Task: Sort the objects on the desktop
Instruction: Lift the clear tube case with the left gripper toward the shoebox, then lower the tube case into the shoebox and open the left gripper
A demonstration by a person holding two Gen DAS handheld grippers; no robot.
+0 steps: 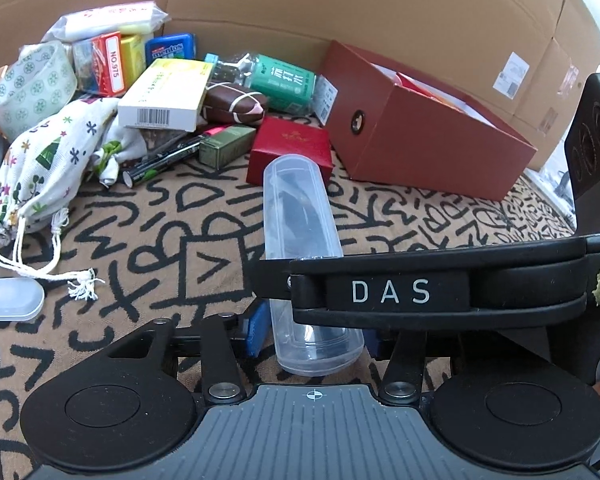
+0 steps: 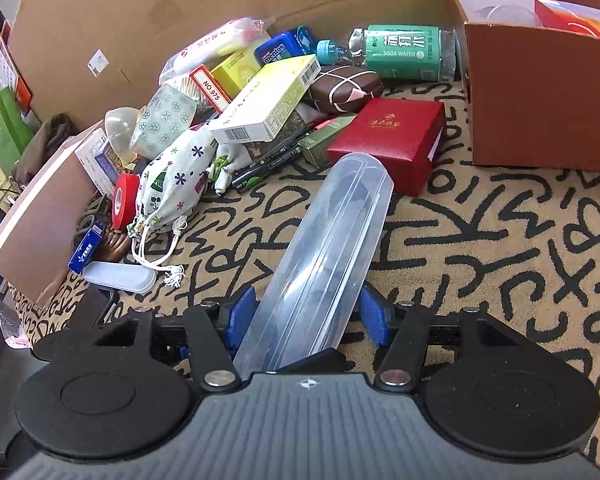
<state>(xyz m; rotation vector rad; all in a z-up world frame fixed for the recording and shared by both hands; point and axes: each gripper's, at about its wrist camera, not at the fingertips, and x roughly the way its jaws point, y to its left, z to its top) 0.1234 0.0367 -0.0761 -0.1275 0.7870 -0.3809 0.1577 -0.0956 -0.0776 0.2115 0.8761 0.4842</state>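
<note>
Both grippers flank one clear plastic case [image 2: 324,256]: my right gripper [image 2: 308,316] pinches its near end between blue pads, and my left gripper [image 1: 314,332] brackets it too, contact unclear. I judge I'm steadying it above the patterned cloth [image 2: 500,240], brown box [image 2: 540,100] ahead.

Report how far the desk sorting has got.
Done: little that shows; the brown box holds some items. In hand: both the left gripper and the right gripper grip the clear case. Left: the pile by the cardboard wall, including the white box, pouch and bottle.
</note>
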